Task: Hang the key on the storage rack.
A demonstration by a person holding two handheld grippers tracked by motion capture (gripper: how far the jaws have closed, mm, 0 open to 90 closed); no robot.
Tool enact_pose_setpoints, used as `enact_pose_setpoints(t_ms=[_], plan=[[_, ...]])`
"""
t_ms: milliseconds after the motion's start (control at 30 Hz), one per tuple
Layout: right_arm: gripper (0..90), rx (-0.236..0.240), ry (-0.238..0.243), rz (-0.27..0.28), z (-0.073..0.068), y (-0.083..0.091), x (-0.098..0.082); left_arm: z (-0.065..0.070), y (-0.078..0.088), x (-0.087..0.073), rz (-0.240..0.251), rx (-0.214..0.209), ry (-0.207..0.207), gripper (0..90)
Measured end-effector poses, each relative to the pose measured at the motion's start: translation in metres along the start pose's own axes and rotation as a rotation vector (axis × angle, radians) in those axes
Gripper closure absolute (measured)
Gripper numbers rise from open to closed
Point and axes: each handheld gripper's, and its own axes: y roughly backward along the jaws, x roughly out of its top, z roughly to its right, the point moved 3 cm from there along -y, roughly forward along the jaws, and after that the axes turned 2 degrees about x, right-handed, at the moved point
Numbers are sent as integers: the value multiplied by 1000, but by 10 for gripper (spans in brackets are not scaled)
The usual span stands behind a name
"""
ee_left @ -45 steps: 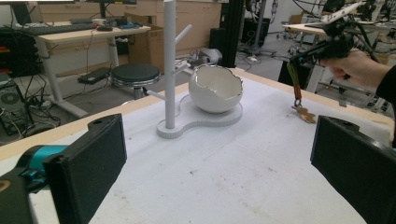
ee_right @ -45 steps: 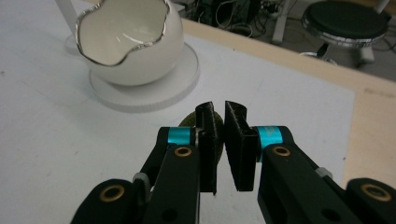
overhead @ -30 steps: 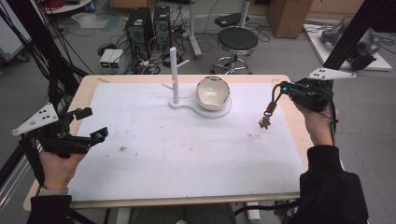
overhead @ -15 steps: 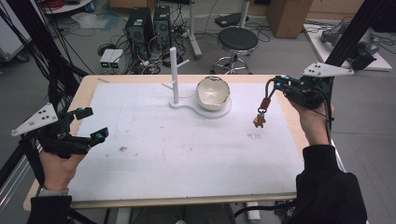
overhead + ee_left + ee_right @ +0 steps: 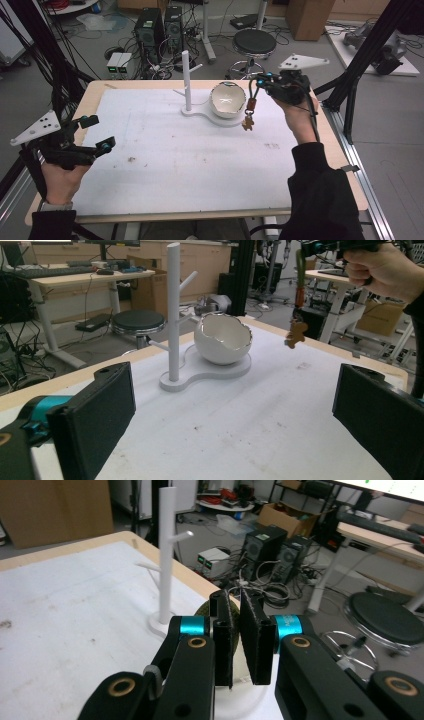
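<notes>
Holding a charm [image 5: 248, 120] on its strap beside the bowl [image 5: 227, 99], my right gripper [image 5: 261, 81] pinches tight; my left gripper [image 5: 95, 135] gapes empty, a post [image 5: 186, 80] nearby.

White bowl [image 5: 222, 339] beside branched stand [image 5: 173, 315], keychain [image 5: 296, 332] aloft.

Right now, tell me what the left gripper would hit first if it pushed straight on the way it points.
Probably the white stand with its base, and the bowl beside it. The left gripper has its jaws wide open, with bare table between. Depth is uncertain.
</notes>
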Motion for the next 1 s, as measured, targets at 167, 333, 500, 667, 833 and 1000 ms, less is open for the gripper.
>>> enact_pose_setpoints(t_ms=[167, 333, 500, 667, 833, 1000], plan=[[844, 33, 19, -11, -17, -29, 8, -1, 14, -2, -5, 18, -3, 39], [843, 62, 24, -19, -29, -52, 11, -1, 25, -5, -4, 38, 3, 39], [844, 119, 44, -46, -48, -88, 15, -1, 35, -13, -14, 71, 24, 39], [844, 148, 73, -54, -63, -112, 19, -2, 40, -24, -18, 107, 59, 39], [844, 184, 83, -48, -81, -139, 28, 3, 45, -28, -44, 101, 49, 39], [844, 198, 76, -48, -86, -154, 30, 8, 49, -29, -55, 106, 41, 39]])
